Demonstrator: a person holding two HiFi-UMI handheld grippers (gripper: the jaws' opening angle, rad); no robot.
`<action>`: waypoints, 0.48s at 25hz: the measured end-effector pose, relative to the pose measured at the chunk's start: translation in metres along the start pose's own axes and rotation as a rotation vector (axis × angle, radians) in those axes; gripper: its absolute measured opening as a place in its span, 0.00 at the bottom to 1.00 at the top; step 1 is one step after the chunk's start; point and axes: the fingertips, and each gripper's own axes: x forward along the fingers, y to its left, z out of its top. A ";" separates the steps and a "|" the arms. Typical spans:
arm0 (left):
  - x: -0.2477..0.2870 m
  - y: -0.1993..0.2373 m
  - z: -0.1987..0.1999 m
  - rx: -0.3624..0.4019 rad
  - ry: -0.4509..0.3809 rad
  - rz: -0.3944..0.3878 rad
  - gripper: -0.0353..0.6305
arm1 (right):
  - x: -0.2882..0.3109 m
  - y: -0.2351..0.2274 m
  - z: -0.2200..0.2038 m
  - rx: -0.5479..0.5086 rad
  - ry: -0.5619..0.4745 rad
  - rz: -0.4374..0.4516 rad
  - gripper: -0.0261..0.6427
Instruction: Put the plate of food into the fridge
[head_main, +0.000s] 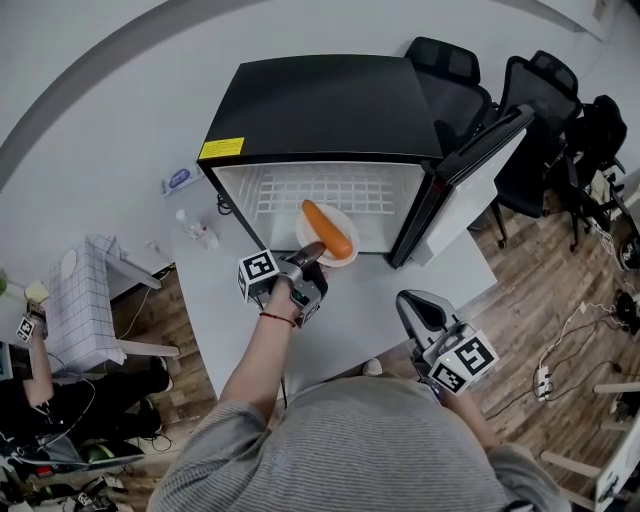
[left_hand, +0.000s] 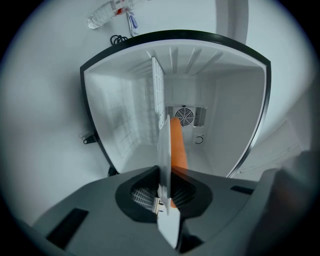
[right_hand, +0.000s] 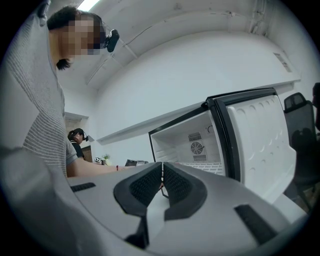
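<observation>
Left gripper (head_main: 312, 252), fingers pinching the round white plate (head_main: 346, 222) of long orange food (head_main: 327, 229) at the open black fridge (head_main: 320, 105) mouth, apparently must slide it inside; right gripper (head_main: 412, 305) fingers closed, empty.

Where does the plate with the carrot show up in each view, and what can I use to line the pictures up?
Head view: the plate sits at centre, at the mouth of the open fridge, held by the left tool.
Left gripper view: the plate is edge-on at centre, clamped in that tool.
Right gripper view: not in it.
Shared landmark: the fridge's white interior.
</observation>
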 end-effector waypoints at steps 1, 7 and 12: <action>0.002 0.000 0.002 0.000 -0.003 0.000 0.11 | 0.000 -0.001 0.000 0.000 0.000 -0.001 0.06; 0.009 0.008 0.011 -0.031 -0.032 0.018 0.12 | -0.003 -0.004 -0.002 0.003 0.005 -0.005 0.06; 0.017 0.009 0.016 -0.031 -0.045 0.026 0.12 | -0.004 -0.007 -0.003 0.003 0.006 -0.013 0.06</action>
